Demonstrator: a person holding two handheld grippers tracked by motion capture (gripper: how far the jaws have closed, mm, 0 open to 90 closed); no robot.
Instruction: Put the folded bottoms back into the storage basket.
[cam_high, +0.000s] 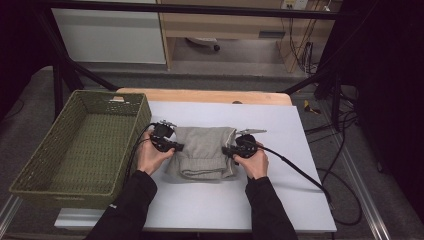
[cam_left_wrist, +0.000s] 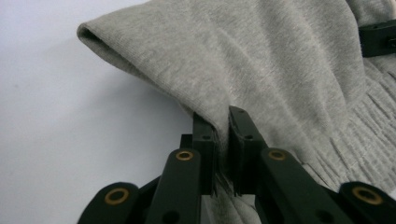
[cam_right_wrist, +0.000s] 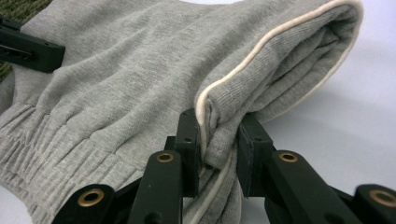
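A folded grey knit garment (cam_high: 204, 151) with a ribbed waistband lies on the white table (cam_high: 280, 200). My left gripper (cam_high: 176, 146) pinches the garment's left edge; in the left gripper view its jaws are shut on a thin fold of the grey cloth (cam_left_wrist: 261, 60), left gripper (cam_left_wrist: 222, 116). My right gripper (cam_high: 226, 150) clamps the right edge; in the right gripper view its jaws are shut on a thick bunch with cream piping (cam_right_wrist: 275, 37), right gripper (cam_right_wrist: 219, 122). The garment's edge lifts slightly off the table at each grip.
An olive woven basket (cam_high: 35, 165) stands at the table's left. Cables trail from both grippers, the right one across the table toward the floor (cam_high: 300, 172). A wooden strip runs along the table's far edge (cam_high: 200, 95).
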